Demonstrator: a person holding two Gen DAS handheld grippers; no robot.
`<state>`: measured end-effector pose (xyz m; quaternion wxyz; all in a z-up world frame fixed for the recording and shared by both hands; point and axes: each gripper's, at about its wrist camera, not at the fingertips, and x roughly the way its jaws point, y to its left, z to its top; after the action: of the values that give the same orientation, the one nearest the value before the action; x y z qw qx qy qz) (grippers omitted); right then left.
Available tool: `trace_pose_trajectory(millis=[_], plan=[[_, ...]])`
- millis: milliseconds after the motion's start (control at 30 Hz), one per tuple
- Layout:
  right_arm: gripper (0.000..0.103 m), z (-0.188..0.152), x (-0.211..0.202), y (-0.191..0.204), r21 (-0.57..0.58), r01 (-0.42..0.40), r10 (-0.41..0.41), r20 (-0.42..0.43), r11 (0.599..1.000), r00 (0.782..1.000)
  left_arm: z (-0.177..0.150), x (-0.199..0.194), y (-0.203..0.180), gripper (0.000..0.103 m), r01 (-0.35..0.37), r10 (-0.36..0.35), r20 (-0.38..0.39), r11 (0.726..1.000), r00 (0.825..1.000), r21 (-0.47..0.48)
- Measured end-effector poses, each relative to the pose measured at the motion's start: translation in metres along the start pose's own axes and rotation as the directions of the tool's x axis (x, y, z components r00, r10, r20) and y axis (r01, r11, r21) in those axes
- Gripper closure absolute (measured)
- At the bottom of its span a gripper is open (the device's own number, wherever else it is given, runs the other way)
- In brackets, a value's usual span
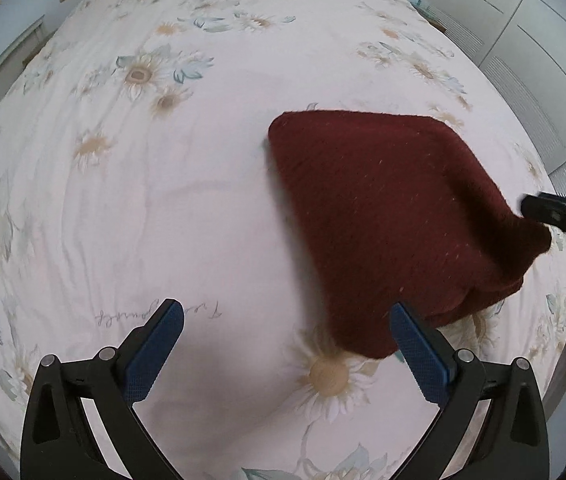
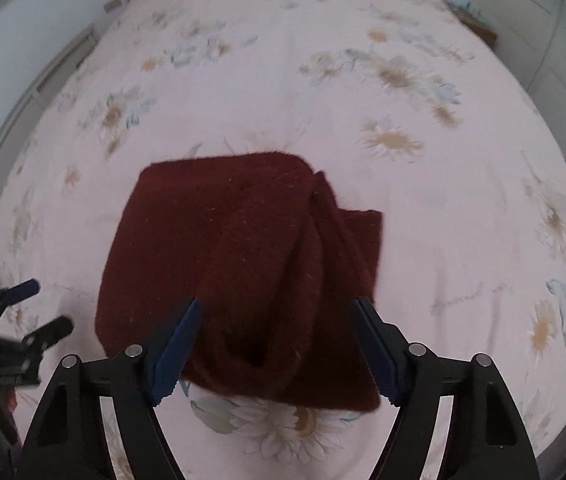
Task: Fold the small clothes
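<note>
**Maroon knit lies folded on the flowered bed**

Dark maroon knitted garment [image 2: 243,276], fuzzy and flecked with pale lint, rests on the pale pink bedspread printed with daisies [image 1: 131,208]. It is folded into a thick, roughly square bundle. From the right wrist camera its left part is a smooth flat panel, while the right side is gathered into soft vertical creases with a lower layer sticking out beyond the top one. The near edge bulges in a rounded roll over a large printed daisy.

The right claw [image 2: 275,346] hangs just over that near edge, its blue-padded fingers [image 2: 175,350] spread wide apart and holding nothing. The left claw [image 1: 287,348] is likewise wide apart and empty, hovering over bare bedspread just left of the garment [image 1: 395,216], whose near corner sits by its right finger. White cupboard doors [image 1: 523,40] stand beside the bed.
</note>
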<state>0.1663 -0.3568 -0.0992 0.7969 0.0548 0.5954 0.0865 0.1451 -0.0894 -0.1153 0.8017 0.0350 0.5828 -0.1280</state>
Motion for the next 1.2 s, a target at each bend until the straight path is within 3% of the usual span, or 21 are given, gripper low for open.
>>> trace_pose_trajectory(millis=[200, 267, 367, 467, 667, 800, 933, 1033, 1200], plan=[[0.026, 0.002, 0.042, 0.011, -0.001, -0.012, 0.012, -0.105, 1.0, 0.994, -0.007, 0.002, 0.001, 0.001, 0.016, -0.016, -0.004, 1.0, 1.0, 0.016], [0.053, -0.002, 0.049, 0.008, 0.002, -0.002, 0.002, -0.11, 1.0, 0.994, -0.008, 0.006, 0.0, 0.001, 0.017, -0.016, -0.013, 0.999, 1.0, 0.03], [0.072, -0.008, 0.05, -0.004, 0.058, -0.058, 0.064, -0.09, 0.997, 0.994, -0.008, 0.011, -0.001, 0.001, 0.024, -0.023, -0.021, 0.999, 1.0, 0.033], [0.081, -0.013, 0.038, -0.016, 0.084, -0.086, 0.089, -0.035, 0.993, 0.995, -0.007, 0.014, -0.002, 0.001, 0.022, -0.021, -0.019, 0.999, 1.0, 0.046], [0.083, -0.028, 0.002, -0.042, 0.11, -0.08, 0.074, 0.058, 0.991, 0.996, -0.001, 0.016, -0.006, 0.001, 0.035, -0.035, -0.013, 0.998, 0.999, 0.044], [0.083, -0.047, -0.01, -0.061, 0.136, -0.056, 0.046, 0.076, 0.989, 0.996, 0.003, 0.016, -0.014, 0.001, 0.045, -0.044, -0.007, 0.998, 0.999, 0.052], [0.081, -0.067, 0.012, -0.072, 0.159, -0.089, 0.085, 0.033, 0.983, 0.996, 0.005, 0.021, -0.022, 0.001, 0.059, -0.059, -0.01, 0.996, 0.998, 0.061], [0.072, -0.074, 0.027, -0.071, 0.183, -0.154, 0.146, 0.052, 0.971, 0.988, 0.006, 0.025, -0.026, 0.001, 0.069, -0.068, -0.014, 0.996, 0.998, 0.055], [0.067, -0.071, 0.024, -0.064, 0.152, -0.158, 0.149, 0.07, 0.976, 0.986, 0.012, 0.027, -0.031, 0.001, 0.061, -0.06, -0.017, 0.996, 0.998, 0.059]])
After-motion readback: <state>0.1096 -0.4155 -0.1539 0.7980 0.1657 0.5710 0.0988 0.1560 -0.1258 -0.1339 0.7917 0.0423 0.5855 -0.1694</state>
